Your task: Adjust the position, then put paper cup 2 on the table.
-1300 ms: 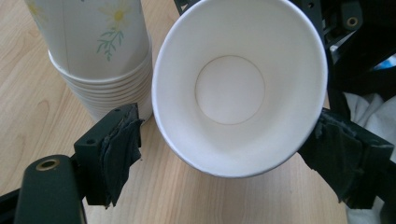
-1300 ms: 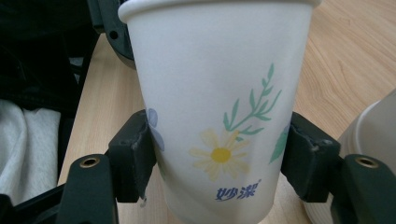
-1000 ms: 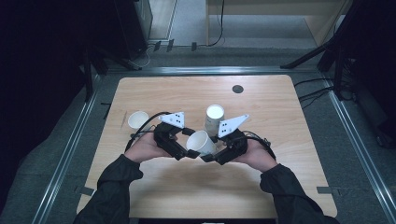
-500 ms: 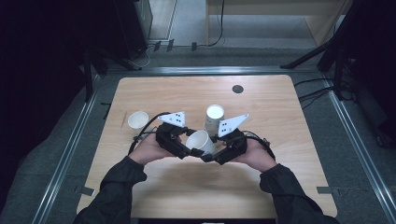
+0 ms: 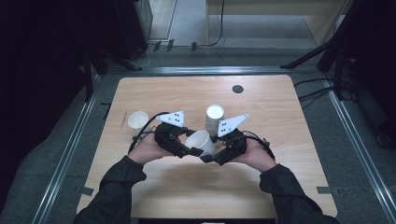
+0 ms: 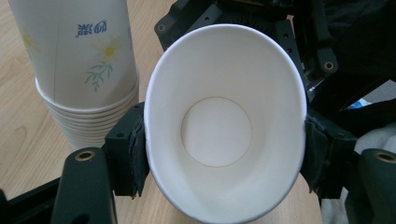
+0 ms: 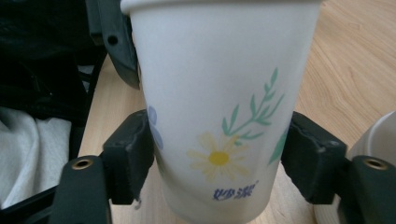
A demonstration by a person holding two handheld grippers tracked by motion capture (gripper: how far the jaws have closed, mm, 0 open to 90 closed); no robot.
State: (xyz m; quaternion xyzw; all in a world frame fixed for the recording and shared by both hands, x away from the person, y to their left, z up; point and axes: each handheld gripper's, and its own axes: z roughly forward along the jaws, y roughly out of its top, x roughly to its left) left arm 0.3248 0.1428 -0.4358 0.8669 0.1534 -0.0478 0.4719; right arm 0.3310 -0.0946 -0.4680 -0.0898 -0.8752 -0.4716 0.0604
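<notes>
A white paper cup (image 5: 201, 141) with a daisy print lies on its side above the table's middle, between both grippers. In the left gripper view its mouth (image 6: 224, 126) faces me, squeezed into an oval. My left gripper (image 5: 192, 148) (image 6: 224, 154) has just been closing and is now shut on the rim, with both pads pressing it. My right gripper (image 5: 208, 156) (image 7: 219, 163) has just been opening. Its pads (image 7: 133, 158) stand at the cup's lower wall (image 7: 215, 116), which keeps its round shape.
A stack of upside-down paper cups (image 5: 214, 119) (image 6: 88, 93) stands just behind the grippers. A single upright cup (image 5: 137, 120) sits at the left of the wooden table (image 5: 280, 186). A small dark disc (image 5: 237, 88) lies near the far edge.
The left gripper's jaws have closed in on the cup's rim. Both hands and the cup have stayed in place.
</notes>
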